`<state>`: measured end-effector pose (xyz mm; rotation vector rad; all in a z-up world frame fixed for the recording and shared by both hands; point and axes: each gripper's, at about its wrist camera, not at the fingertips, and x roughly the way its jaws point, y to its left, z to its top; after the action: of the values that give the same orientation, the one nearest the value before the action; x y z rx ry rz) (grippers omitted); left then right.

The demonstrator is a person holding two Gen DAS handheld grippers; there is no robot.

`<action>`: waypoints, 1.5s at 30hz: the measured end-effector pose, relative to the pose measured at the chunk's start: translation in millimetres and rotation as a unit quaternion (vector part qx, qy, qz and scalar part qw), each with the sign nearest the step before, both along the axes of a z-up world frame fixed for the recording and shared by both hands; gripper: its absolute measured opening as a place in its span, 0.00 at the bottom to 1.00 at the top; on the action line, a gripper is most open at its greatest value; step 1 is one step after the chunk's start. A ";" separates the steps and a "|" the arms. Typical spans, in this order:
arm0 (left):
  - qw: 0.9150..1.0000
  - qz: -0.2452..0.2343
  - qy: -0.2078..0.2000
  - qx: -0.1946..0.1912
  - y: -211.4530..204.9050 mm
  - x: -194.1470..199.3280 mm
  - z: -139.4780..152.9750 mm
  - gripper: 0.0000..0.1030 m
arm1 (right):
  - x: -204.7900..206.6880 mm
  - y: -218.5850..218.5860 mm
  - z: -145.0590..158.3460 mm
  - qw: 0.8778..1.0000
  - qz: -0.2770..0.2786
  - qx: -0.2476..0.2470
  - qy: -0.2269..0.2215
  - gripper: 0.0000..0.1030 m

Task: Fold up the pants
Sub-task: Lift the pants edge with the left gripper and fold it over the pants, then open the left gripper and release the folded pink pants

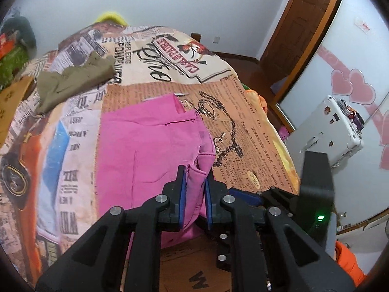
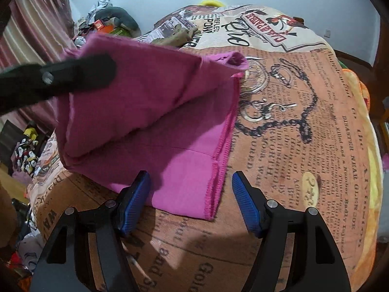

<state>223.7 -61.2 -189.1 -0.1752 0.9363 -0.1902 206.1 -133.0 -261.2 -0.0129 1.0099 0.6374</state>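
Midway through a fold, the left gripper (image 1: 195, 189) pinches a bunch of the pink pants (image 1: 150, 150) between its blue pads, holding one part of the garment lifted so that it can be carried across the rest. From the right wrist view, that raised flap hangs over the lower layer of the pants, which lies flat on the newspaper-print bedspread (image 2: 304, 146). The right gripper (image 2: 190, 199) hovers with its jaws apart and empty, just over the stitched hem near the bed's edge, apparently ready to steady the cloth, though contact cannot be confirmed. An olive garment (image 1: 73, 80) lies well apart, further up the bed.
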 end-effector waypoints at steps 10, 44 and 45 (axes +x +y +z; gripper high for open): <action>1.000 -0.014 0.018 -0.012 -11.3 10.1 -10.8 0.13 | 2.5 -24.0 -1.2 0.999 -0.028 -0.020 -0.002 0.64; 0.994 0.047 -0.003 0.096 73.5 41.4 15.1 0.74 | -10.4 -38.6 14.0 0.997 -0.062 -0.029 -0.028 0.65; 0.994 0.049 0.000 0.102 78.9 45.3 12.2 0.74 | -10.2 -40.5 16.4 0.997 -0.068 -0.031 -0.035 0.65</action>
<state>269.0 17.7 -176.9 -0.0321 0.9388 -0.0043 195.9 -173.4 -244.8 -0.0202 0.9535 0.4774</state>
